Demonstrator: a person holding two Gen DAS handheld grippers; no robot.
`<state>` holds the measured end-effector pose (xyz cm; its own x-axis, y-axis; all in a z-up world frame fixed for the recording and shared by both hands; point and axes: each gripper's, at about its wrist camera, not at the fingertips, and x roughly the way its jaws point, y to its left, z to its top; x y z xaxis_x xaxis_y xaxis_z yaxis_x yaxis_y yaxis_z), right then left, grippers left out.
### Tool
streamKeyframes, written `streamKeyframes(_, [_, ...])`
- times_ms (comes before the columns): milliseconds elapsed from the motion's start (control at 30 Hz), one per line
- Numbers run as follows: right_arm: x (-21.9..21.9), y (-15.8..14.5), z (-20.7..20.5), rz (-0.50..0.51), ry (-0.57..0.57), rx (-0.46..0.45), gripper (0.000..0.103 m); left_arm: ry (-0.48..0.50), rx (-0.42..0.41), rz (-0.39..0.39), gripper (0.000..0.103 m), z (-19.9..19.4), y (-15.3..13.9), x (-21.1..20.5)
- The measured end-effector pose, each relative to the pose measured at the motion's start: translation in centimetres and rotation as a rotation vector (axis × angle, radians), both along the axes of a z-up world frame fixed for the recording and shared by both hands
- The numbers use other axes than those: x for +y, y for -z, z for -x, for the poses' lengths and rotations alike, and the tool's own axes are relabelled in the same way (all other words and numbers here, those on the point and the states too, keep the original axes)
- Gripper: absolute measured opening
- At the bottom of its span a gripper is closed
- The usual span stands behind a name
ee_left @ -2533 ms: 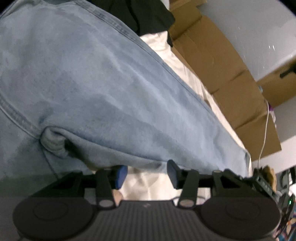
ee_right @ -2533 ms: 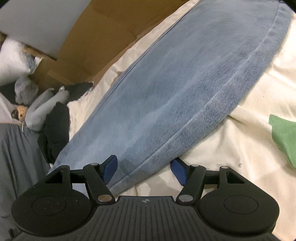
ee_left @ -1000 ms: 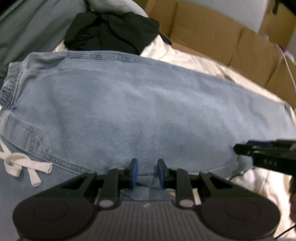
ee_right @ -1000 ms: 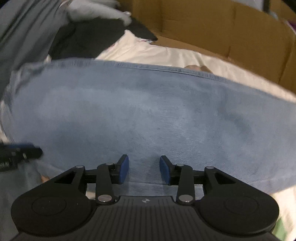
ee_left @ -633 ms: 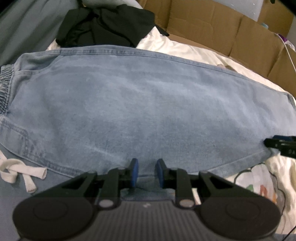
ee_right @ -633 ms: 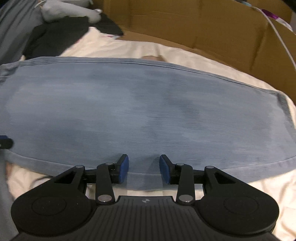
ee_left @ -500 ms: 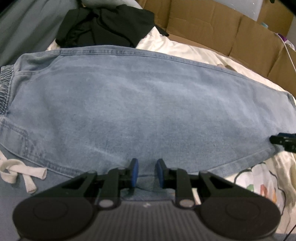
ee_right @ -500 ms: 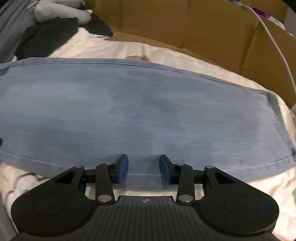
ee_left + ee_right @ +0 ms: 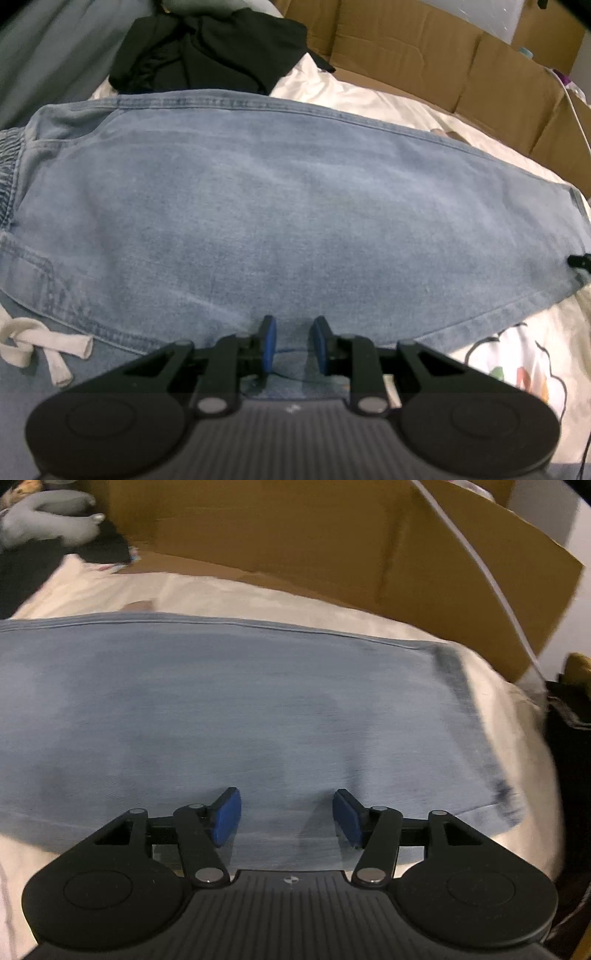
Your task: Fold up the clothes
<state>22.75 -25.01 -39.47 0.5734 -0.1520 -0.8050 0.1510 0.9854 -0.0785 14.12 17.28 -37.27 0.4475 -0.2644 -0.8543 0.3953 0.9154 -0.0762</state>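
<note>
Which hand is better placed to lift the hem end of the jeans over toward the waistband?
Probably the right. Its tongs are opening over the near edge of the jeans close to the hem. The left tongs sit mid-leg, nearer the waistband and drawstring.

A bed covered with a cream sheet point(image 9: 388, 99) is seen, kinda rumpled at the edges. Light blue jeans point(image 9: 277, 206) are laid flat across it, folded lengthwise, waistband at the left and hem at the right in the left wrist view. A black garment point(image 9: 207, 48) is heaped at the far side, just touching the jeans' far edge. Some cartoon print point(image 9: 517, 373) is spotted on the sheet near the hem.
</note>
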Motion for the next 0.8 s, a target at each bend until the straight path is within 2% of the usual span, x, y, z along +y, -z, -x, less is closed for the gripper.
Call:
streamKeyframes(300, [-5.7, 0.5, 0.5, 0.044, 0.102, 0.018, 0.062, -0.005, 0.002, 0.043, 0.023, -0.5, -0.8, 0.6])
streamKeyframes(400, [-7.2, 0.6, 1.1, 0.035, 0.150, 0.022, 0.062, -0.011, -0.042, 0.022, 0.023, -1.2, -2.0, 1.0])
streamKeyframes(500, [-7.8, 0.5, 1.2, 0.056, 0.174, 0.032, 0.061, -0.060, -0.067, 0.030, 0.023, -2.7, -3.3, 2.1])
streamKeyframes(600, [-8.2, 0.6, 1.0, 0.079, 0.195, 0.044, 0.061, -0.104, -0.088, 0.003, 0.023, -4.2, -3.6, 3.7])
streamKeyframes(667, [-8.1, 0.4, 0.6, 0.100, 0.208, 0.062, 0.061, -0.100, -0.101, -0.037, 0.023, -4.9, -3.2, 4.3])
streamKeyframes(733, [-8.0, 0.1, 0.3, 0.122, 0.221, 0.080, 0.056, -0.098, -0.096, -0.058, 0.023, -5.7, -2.5, 4.7])
streamKeyframes(800, [-7.1, -0.4, 0.0, 0.164, 0.208, 0.090, 0.047, -0.090, -0.094, -0.065, 0.023, -6.2, -1.9, 4.6])
